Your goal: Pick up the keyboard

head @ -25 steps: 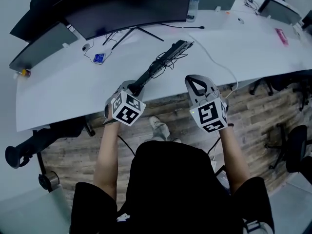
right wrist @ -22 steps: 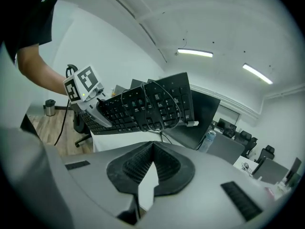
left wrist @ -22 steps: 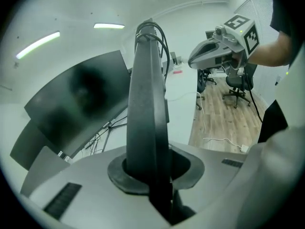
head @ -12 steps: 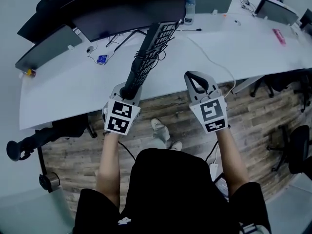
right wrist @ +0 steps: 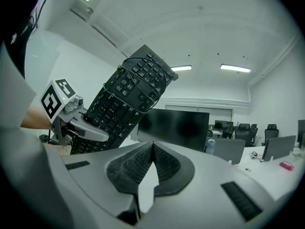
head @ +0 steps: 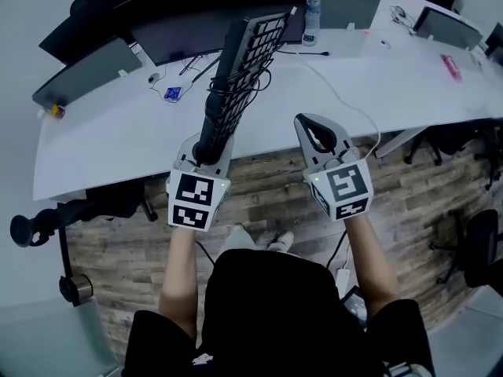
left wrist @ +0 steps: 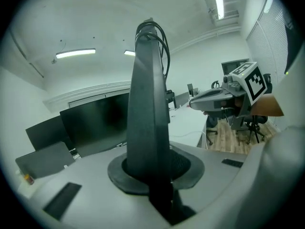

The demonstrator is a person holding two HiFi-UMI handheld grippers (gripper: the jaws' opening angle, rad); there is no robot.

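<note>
Desk (head: pixel 409 73) free rightward (keyboard (head: pixel 236 77), monitor (head: pixel 169 23) leftward)

keyboard (head: pixel 236 77), near end: buried between the jaws of the left gripper (head: pixel 207 144)
keyboard keys: unseen in the left gripper view (only the thin edge faces it)
monitor (head: pixel 212 6): top cut off at the far edge
blue item (head: pixel 172 93) on the desk (head: pixel 118 148): too small to tell
chair (head: pixel 479 246), right: cut by the edge

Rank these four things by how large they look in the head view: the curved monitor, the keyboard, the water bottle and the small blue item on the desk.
1. curved monitor, clearly the largest.
2. keyboard; it is lifted toward the camera, so nearness may enlarge it.
3. water bottle.
4. small blue item, the smallest.
</note>
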